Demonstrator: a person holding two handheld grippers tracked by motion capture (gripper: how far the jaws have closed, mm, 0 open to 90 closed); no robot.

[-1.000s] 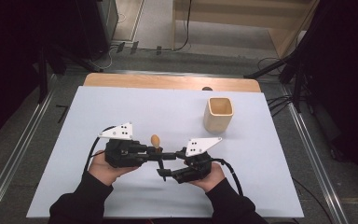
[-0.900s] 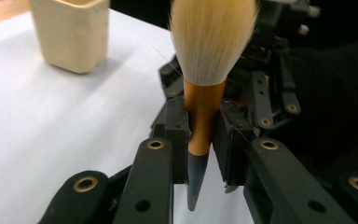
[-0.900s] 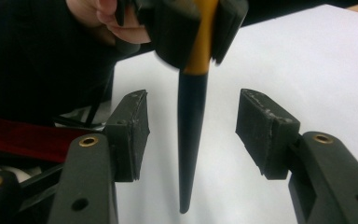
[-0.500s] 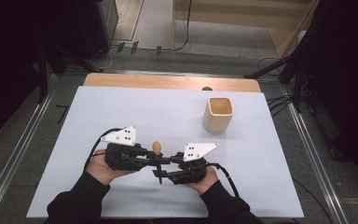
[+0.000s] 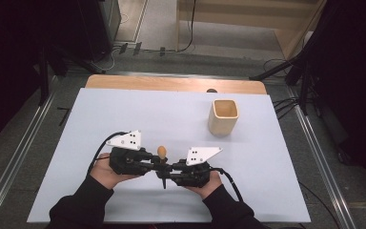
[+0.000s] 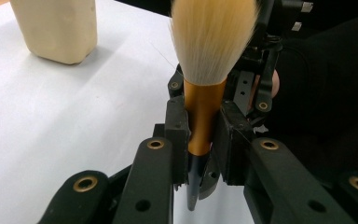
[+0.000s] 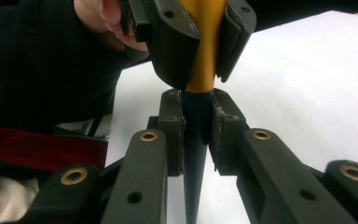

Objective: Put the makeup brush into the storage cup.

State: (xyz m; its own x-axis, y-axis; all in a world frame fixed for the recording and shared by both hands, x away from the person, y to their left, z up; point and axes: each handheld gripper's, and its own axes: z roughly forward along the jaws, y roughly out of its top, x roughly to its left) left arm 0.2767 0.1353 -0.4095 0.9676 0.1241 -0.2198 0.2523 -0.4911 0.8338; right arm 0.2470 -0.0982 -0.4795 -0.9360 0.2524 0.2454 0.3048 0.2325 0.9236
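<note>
Pinching one brush between them, both closed grippers, left gripper above right gripper, could snap or drop it if pulled apart unevenly.

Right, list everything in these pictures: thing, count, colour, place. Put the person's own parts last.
makeup brush: one, cream bristles, gold ferrule, black pointed handle; held above the table's near middle, between both grippers.
wooden cup: one, pale wood, upright on the mat's far right, apart from the grippers.
mat: one, pale blue-white, covering the table.
table: one, wood edge showing at the far side.
left gripper: one, black, jaws shut on the gold ferrule.
right gripper: one, black, jaws shut on the black handle.
hands: two, in dark sleeves, at the near edge.
</note>
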